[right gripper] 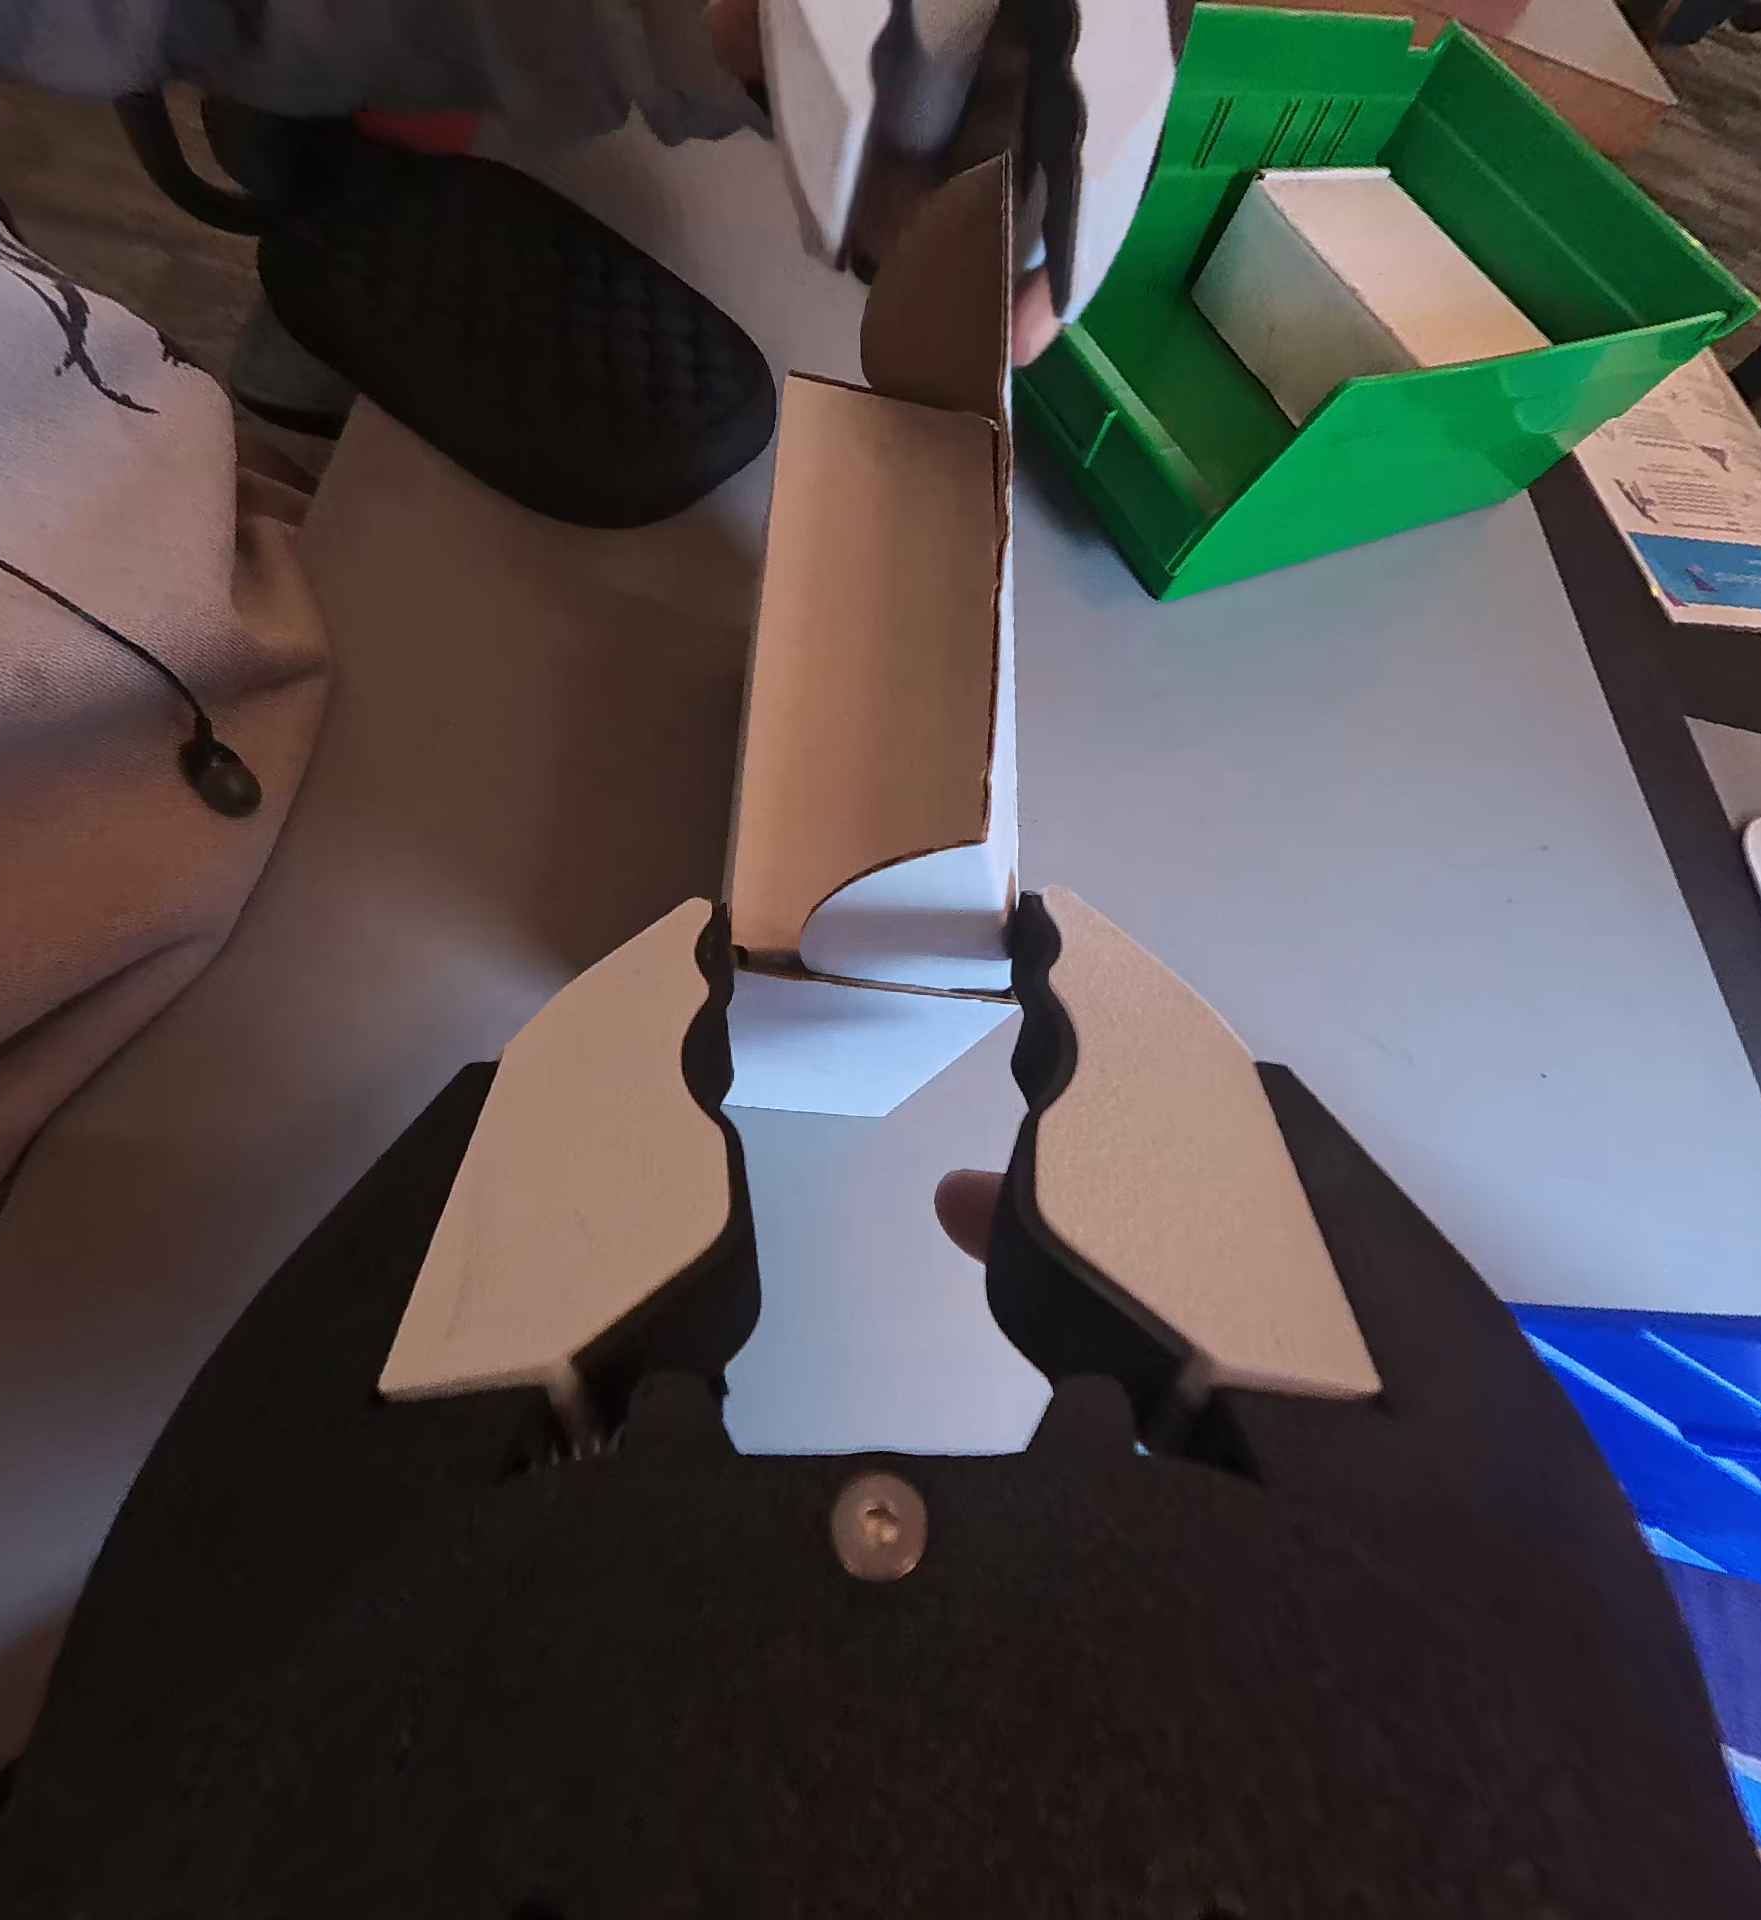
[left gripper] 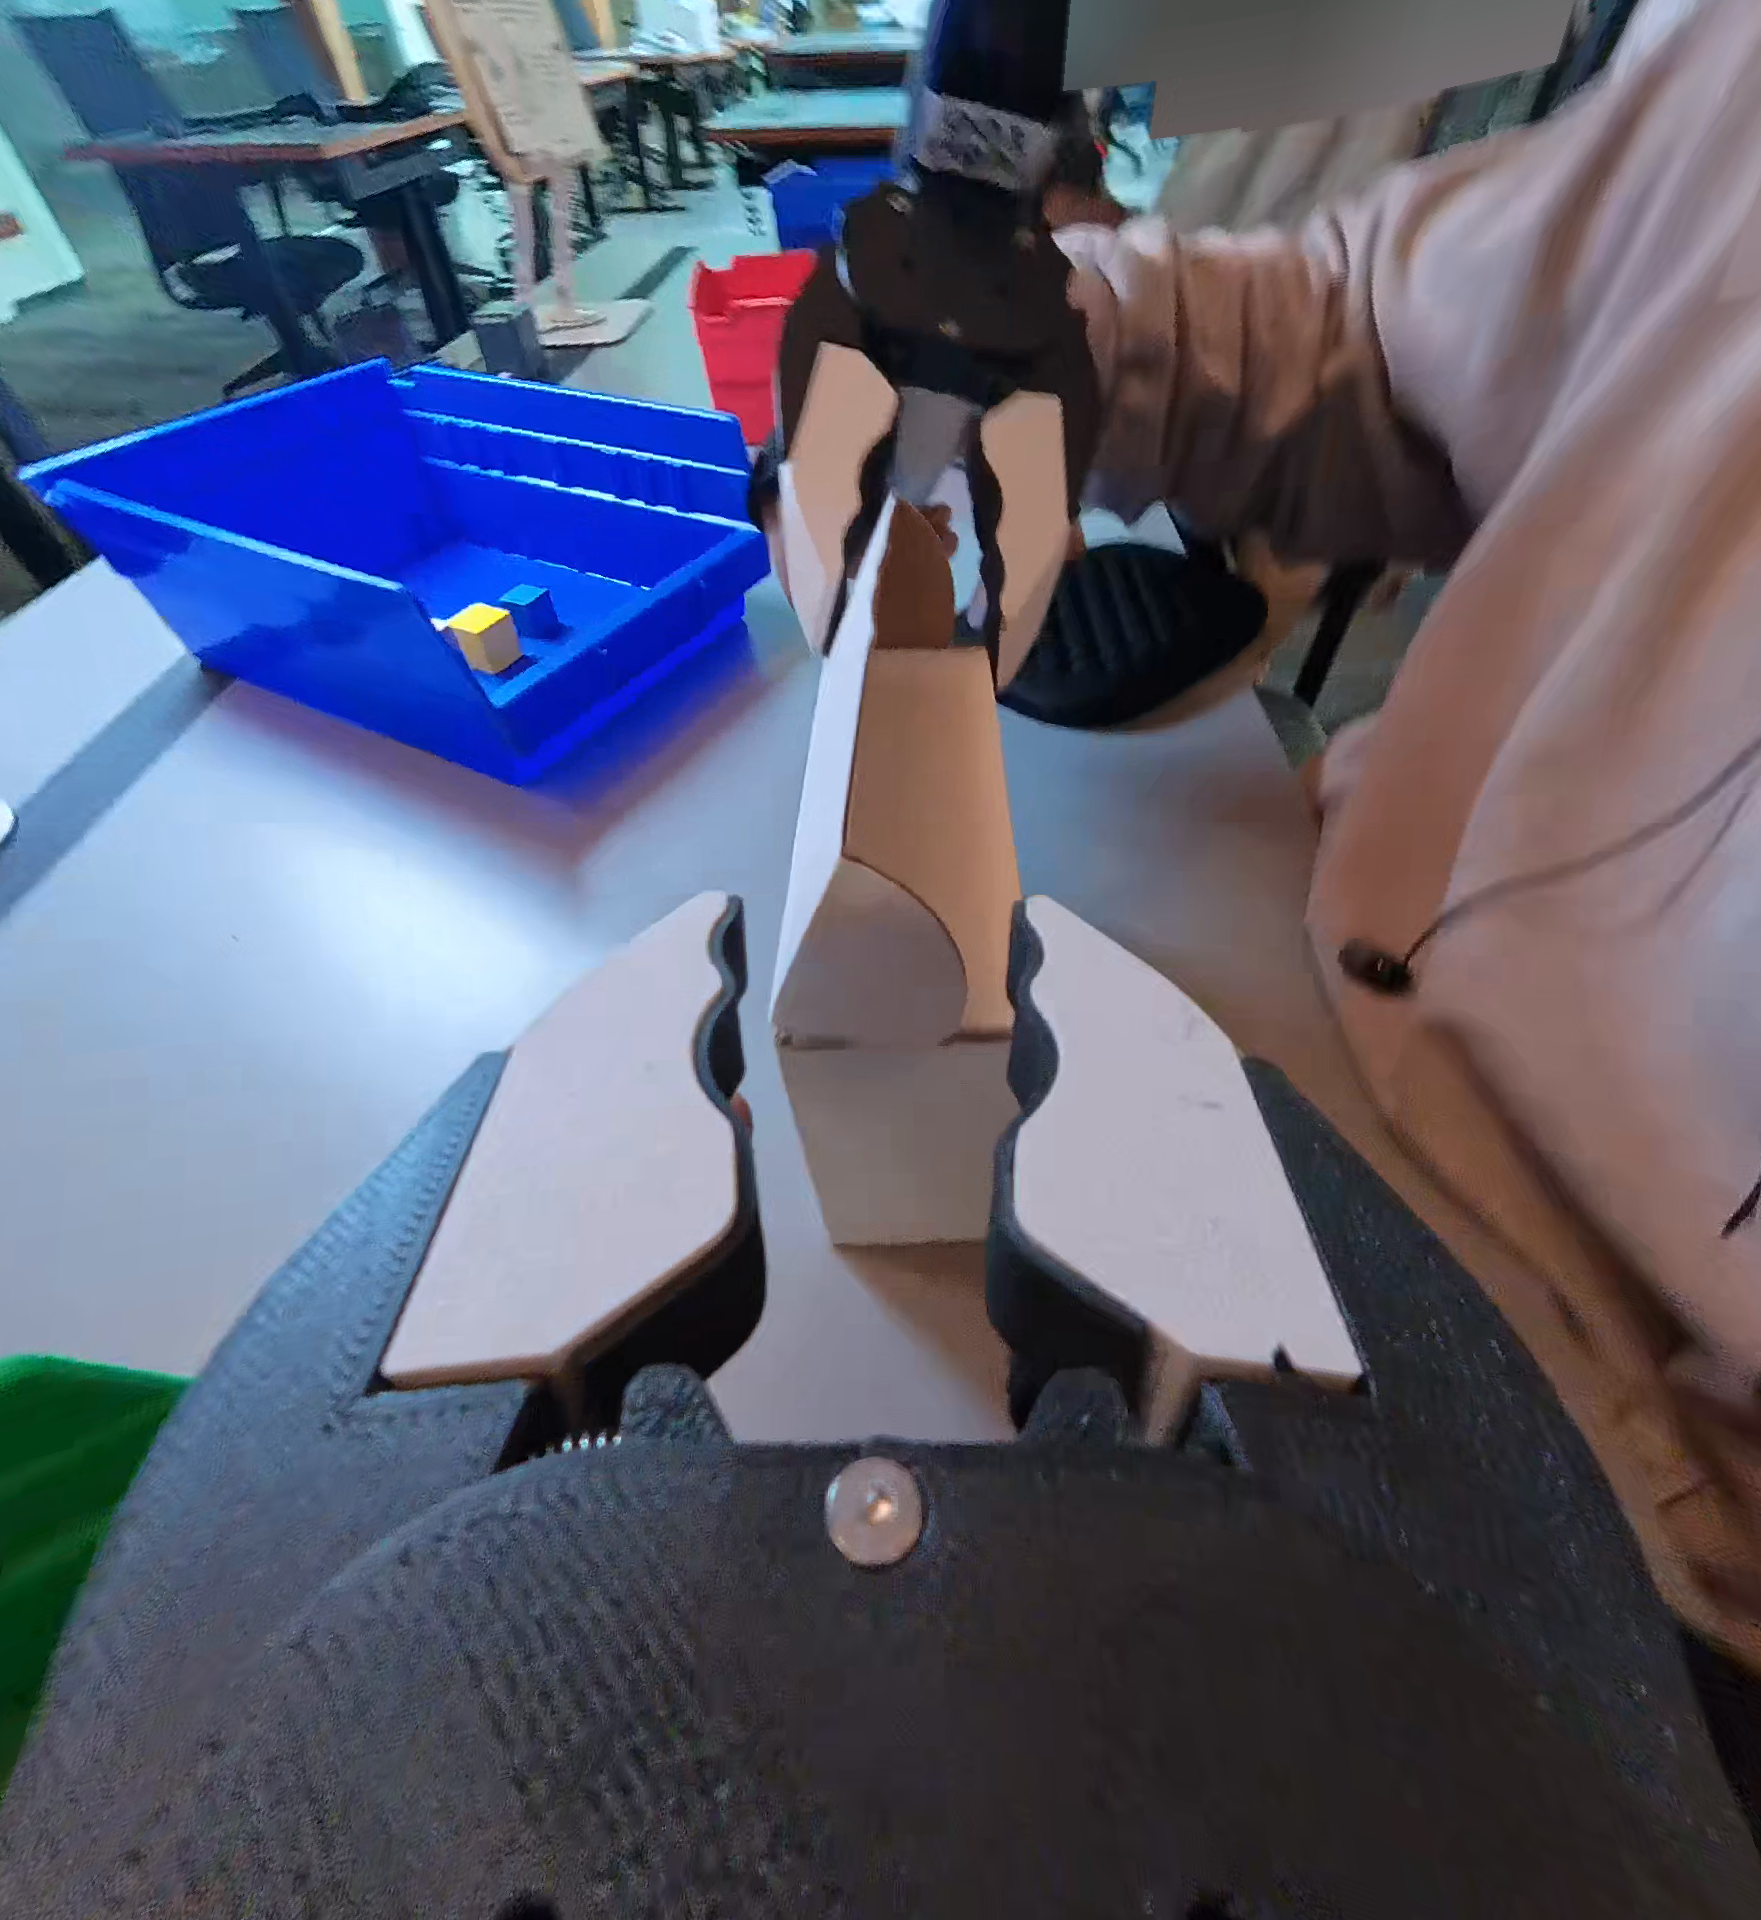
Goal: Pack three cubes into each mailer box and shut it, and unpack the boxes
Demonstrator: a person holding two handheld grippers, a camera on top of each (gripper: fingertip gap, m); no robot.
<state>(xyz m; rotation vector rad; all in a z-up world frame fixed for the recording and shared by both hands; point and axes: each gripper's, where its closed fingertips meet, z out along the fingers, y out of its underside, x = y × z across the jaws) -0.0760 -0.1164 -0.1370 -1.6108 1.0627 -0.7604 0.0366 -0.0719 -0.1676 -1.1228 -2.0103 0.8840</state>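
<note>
A long narrow mailer box (left gripper: 917, 790), white outside and brown inside, lies on the grey table (left gripper: 284, 987) between my two grippers. Its lid stands nearly upright along one long side, and what is inside is hidden. My left gripper (left gripper: 876, 935) is shut on the near end of the box. My right gripper (right gripper: 871, 925) is shut on the opposite end (right gripper: 865, 644) and shows at the far end in the left wrist view (left gripper: 917, 457). A yellow cube (left gripper: 484, 636) and a blue cube (left gripper: 531, 608) lie in a blue bin (left gripper: 232, 540).
A green bin (right gripper: 1375, 457) beside the box holds a closed white mailer box (right gripper: 1354, 270). A person in a beige top (left gripper: 1582, 623) stands close along the table edge. A black chair seat (right gripper: 502, 343) is beyond it. Papers (right gripper: 1728, 520) lie at the far table edge. There is about 15 centimeters between the tips of the two grippers.
</note>
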